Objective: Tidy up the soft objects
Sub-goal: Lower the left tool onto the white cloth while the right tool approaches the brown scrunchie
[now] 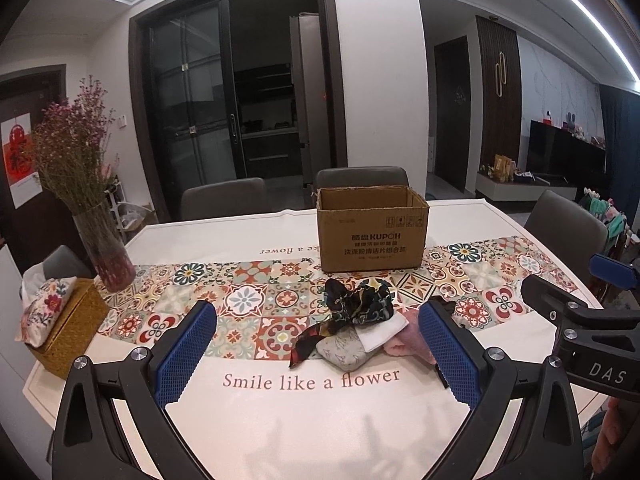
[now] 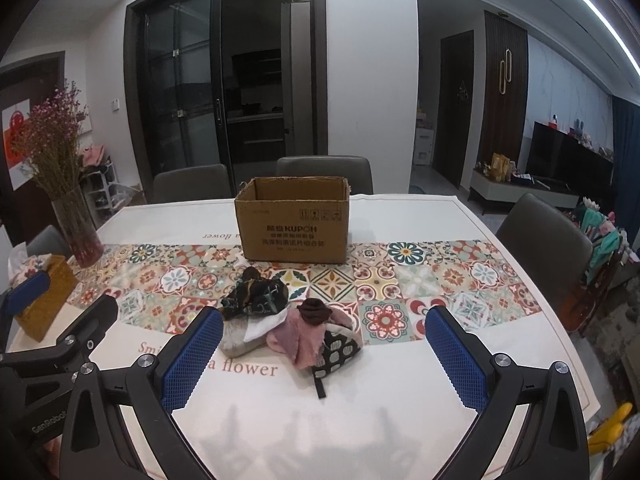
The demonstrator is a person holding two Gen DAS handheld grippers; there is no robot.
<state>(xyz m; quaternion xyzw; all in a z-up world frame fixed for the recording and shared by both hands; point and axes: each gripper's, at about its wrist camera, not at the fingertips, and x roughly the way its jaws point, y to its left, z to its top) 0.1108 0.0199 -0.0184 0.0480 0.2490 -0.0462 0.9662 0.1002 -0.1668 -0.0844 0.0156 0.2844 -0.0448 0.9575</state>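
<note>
Dining table (image 2: 400,420), box (image 2: 292,224) waiting open behind a heap of soft things.
The heap (image 2: 288,320) is lying just before the box: light, limp cloth (likely snagging together), so pinching a raised fold of the dark scarf (image 1: 358,300) seems best; left gripper (image 1: 318,344) and right gripper (image 2: 324,352) are both gaping wide, holding nothing.

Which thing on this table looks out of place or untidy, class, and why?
The soft items lie jumbled in a heap on the tablecloth in front of the cardboard box, overlapping one another. Both grippers, left and right, are open and hold nothing.
</note>
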